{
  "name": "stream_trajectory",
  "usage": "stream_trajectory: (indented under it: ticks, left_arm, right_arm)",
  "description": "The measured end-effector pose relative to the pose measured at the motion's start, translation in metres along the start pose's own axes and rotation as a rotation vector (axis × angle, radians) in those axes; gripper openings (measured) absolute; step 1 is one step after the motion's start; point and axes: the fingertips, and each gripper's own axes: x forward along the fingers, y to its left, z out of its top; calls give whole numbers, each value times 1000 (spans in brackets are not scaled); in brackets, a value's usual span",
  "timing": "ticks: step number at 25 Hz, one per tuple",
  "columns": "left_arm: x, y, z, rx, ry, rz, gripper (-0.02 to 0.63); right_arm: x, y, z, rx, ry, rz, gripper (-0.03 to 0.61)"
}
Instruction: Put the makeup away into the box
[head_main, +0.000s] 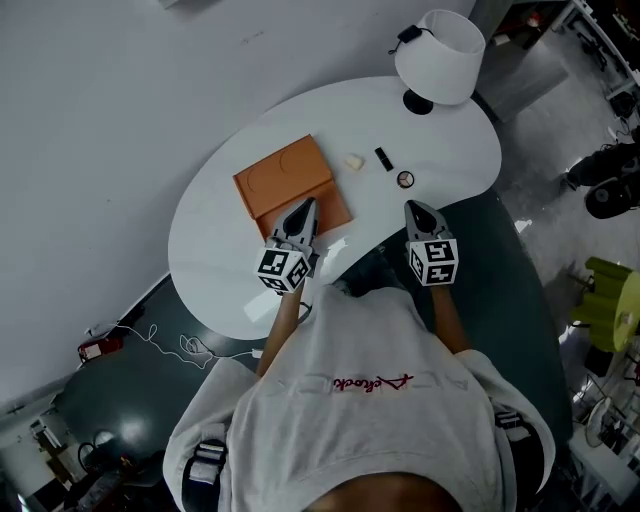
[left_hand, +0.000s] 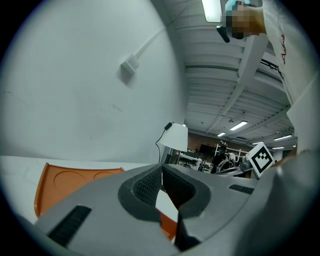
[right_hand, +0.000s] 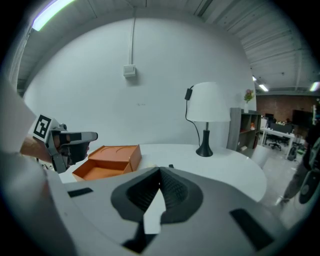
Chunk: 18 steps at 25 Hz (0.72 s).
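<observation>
Looking down from the head view, three makeup pieces are seen on the white table (head_main: 220, 250), a little above frame centre: a cream lump (head_main: 353, 161), a black tube (head_main: 384, 158) and a small round compact (head_main: 405, 179). All three lie outside the orange box (head_main: 280, 178), just right of it, spaced slightly apart in a short row. The box sits centre-left with its lid folded back flat, and no makeup is seen in the part of the tray that shows.

The left gripper (head_main: 305, 208) is placed over the lower right part of the box tray, with the makeup up and to its right. The right gripper (head_main: 415, 208) is just below the compact, with the tube and the lump further up-left.

Only the head view shows all three pieces. In the left gripper view only the box lid at lower left and the table lamp (head_main: 440, 45) at centre are seen, and no makeup. In the right gripper view the whole open box appears at left centre, with the left gripper beside it. A dark speck shows just above the jaw tips, probably the tube. The compact is not made out there.

In each gripper's own view the jaws are pressed together at the tips with nothing between them.
</observation>
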Motion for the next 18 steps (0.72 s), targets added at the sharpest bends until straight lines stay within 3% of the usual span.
stream_trajectory:
  ticks: [18]
  left_arm:
    - [50,10,-68,-46,188,23,12]
  right_arm:
    - [36,-36,-93,86,233,40,20]
